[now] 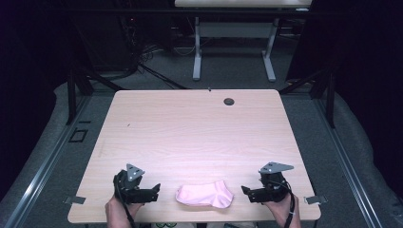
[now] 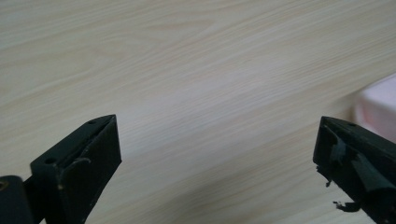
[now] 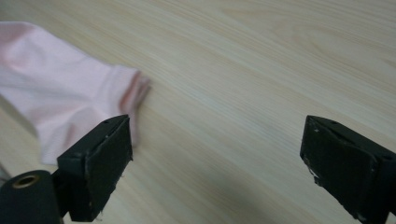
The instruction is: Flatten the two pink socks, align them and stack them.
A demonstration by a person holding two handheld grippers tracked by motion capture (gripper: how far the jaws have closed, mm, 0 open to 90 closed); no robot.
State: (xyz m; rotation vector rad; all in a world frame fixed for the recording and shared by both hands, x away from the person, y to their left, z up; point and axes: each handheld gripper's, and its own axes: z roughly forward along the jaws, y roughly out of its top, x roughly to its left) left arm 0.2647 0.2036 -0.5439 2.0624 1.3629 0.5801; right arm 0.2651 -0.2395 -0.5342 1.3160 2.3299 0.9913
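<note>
Pink sock (image 1: 205, 194) lying flat near the front edge of the bench (image 1: 195, 128), folded over on itself by the look of it, cuff end toward the right tongs. Looks let go and left alone, so the folding part seems done. Maybe only a last tidy or moving away left, hard to be sure.

Left tongs (image 1: 156, 190) just beside the sock on its left, not touching it, jaws spread wide with nothing between them. In the left gripper view, bare wood between the jaws and a bit of pink sock (image 2: 380, 105) off at the edge.

Right tongs (image 1: 246, 191) just beside the sock on its right, also apart from it, jaws wide and holding nothing. In the right gripper view, sock cuff (image 3: 133, 91) close to one jaw, not pinched.

Beyond the sock, pale wood bench top with a small dark round hole (image 1: 229, 101) near the far edge. Grey floor all around, dark curtains at the sides, another white-legged table (image 1: 233, 47) well behind, some cables (image 1: 142, 52) on the floor
</note>
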